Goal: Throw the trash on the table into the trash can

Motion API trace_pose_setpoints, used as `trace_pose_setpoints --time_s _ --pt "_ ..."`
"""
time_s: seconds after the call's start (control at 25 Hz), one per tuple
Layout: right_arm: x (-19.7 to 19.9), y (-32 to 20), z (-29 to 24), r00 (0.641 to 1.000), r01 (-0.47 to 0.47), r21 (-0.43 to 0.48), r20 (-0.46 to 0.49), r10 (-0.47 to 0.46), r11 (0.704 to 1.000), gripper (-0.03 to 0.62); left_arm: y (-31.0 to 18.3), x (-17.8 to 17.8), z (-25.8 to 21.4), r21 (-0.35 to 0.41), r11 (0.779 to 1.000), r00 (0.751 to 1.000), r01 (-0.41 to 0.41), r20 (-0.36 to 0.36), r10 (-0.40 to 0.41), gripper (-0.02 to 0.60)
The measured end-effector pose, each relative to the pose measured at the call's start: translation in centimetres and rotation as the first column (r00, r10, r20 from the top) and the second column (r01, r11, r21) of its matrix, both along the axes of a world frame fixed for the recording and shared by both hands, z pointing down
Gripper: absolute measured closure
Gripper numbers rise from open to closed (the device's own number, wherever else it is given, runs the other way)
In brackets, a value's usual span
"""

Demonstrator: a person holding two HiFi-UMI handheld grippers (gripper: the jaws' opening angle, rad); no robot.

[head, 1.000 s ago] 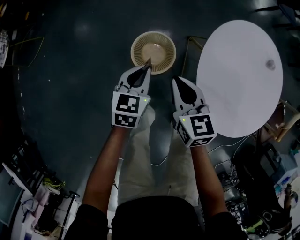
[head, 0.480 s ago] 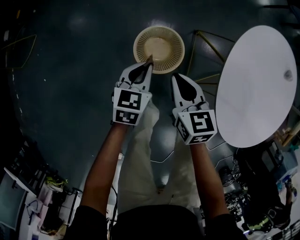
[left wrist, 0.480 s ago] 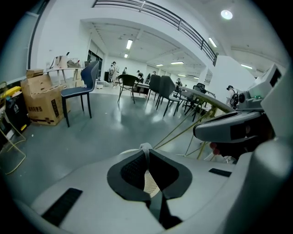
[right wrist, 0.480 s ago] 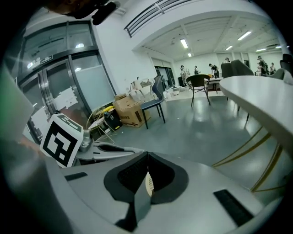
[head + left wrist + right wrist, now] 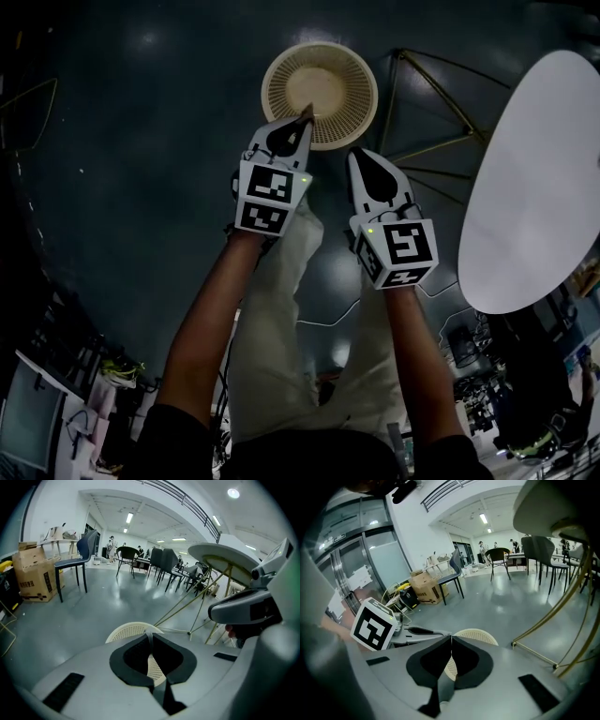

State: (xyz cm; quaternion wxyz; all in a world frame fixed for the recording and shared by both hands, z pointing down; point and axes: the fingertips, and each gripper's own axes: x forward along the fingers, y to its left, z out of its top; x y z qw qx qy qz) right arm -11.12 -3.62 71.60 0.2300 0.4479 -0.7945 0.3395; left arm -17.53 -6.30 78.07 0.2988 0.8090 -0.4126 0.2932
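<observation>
The round white bench (image 5: 539,178) fills the right side. Left of it the trash can (image 5: 319,67) stands on the floor (image 5: 141,141), beyond the left gripper (image 5: 305,114) and right gripper (image 5: 360,156). Both jaws are closed on nothing.

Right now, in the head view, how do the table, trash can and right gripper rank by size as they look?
1. table, though cut off by the frame edge.
2-3. trash can and right gripper look alike; the gripper is nearer the camera, so I leave them unranked.
</observation>
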Motion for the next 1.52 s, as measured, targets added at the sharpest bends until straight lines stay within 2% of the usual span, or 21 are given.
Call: trace_pose_setpoints --time_s 0.32,0.52,0.56,0.68,0.8,0.96,1.24,1.52 --pt "0.7 -0.7 4.6 1.000 -0.027 -0.007 -0.008 0.027 1.000 0.574 -1.3 0.4 6.8 -0.006 1.000 1.000 -0.011 0.011 0.011 0.561" --pt "0.8 -0.6 6.2 0.999 -0.031 -0.007 -0.015 0.031 0.999 0.574 -1.3 0.3 9.0 -0.020 1.000 1.000 -0.001 0.006 0.001 0.560" --pt "0.9 -0.6 6.4 0.999 -0.032 -0.007 -0.015 0.032 0.999 0.574 -1.3 0.3 9.3 -0.023 1.000 1.000 0.000 0.006 0.000 0.549" --pt "1.1 -1.1 6.6 0.999 -0.035 -0.003 -0.013 0.035 0.999 0.574 -1.5 0.6 9.9 -0.041 0.999 1.000 -0.004 -0.001 0.004 0.447" --pt "1.1 -1.5 6.6 0.999 -0.032 0.001 -0.010 0.032 0.999 0.574 -1.6 0.6 10.0 -0.049 0.999 1.000 -0.009 0.004 0.009 0.433" --pt "1.3 -1.4 5.3 1.000 -0.030 0.007 -0.006 0.030 1.000 0.574 -1.1 0.7 8.4 -0.055 0.998 0.999 -0.026 0.022 0.027 0.438" --pt "1.0 -0.9 0.2 1.000 -0.010 0.020 0.002 0.010 1.000 0.574 -0.5 0.1 2.4 -0.029 1.000 0.999 -0.013 0.041 0.014 0.541" --pt "1.2 -0.5 -4.4 1.000 0.018 0.035 0.010 -0.019 0.999 0.574 0.2 0.3 -3.2 -0.014 1.000 0.999 0.003 0.032 -0.002 0.563"
